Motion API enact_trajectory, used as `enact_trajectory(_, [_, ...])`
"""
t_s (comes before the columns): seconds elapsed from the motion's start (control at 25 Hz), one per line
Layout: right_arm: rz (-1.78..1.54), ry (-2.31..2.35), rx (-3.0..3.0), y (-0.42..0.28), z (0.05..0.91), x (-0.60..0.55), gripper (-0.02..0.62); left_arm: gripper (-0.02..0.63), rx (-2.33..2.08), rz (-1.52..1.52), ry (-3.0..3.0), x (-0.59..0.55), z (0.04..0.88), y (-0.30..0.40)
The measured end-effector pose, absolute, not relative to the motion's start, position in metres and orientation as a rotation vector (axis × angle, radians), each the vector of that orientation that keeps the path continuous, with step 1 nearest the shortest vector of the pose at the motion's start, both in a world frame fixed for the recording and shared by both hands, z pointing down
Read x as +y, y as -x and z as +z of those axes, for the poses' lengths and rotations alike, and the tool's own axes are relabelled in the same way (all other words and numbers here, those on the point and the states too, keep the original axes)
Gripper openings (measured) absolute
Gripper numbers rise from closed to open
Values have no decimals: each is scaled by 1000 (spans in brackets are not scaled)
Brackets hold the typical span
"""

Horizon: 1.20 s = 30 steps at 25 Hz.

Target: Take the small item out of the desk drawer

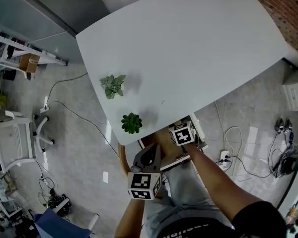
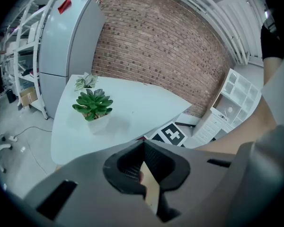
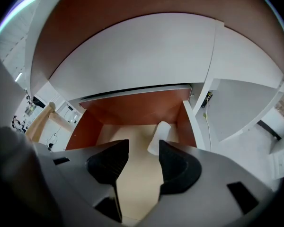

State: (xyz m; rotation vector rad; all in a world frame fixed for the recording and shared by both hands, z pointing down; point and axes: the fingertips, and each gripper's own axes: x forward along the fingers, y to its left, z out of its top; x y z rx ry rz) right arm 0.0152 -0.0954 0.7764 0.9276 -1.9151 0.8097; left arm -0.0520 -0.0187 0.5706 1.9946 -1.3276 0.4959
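The desk drawer point(image 3: 132, 108) stands open, with brown walls and a pale floor. A small white cylinder-like item point(image 3: 158, 137) lies at its back right, near the right wall. My right gripper point(image 3: 143, 160) is open and hangs over the drawer, its jaws apart just short of the item and not touching it. In the head view only its marker cube point(image 1: 183, 133) shows, at the desk's front edge above the drawer point(image 1: 161, 139). My left gripper point(image 2: 144, 148) is shut with its pads meeting. It is held back from the desk, beside the person's lap point(image 1: 148, 158).
Two small potted plants point(image 1: 112, 86) point(image 1: 131, 123) stand on the white desk point(image 1: 188, 48) near its front left edge. A curved wooden chair part point(image 1: 122, 157) sits left of the drawer. Cables and a power strip point(image 1: 223, 157) lie on the floor at right.
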Motion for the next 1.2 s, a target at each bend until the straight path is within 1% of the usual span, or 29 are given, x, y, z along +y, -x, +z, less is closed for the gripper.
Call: enact_trajectory(1.2, [824, -1008, -1725, -25, 849, -101, 189, -3, -1269, 566, -1976, -4, 599, 48])
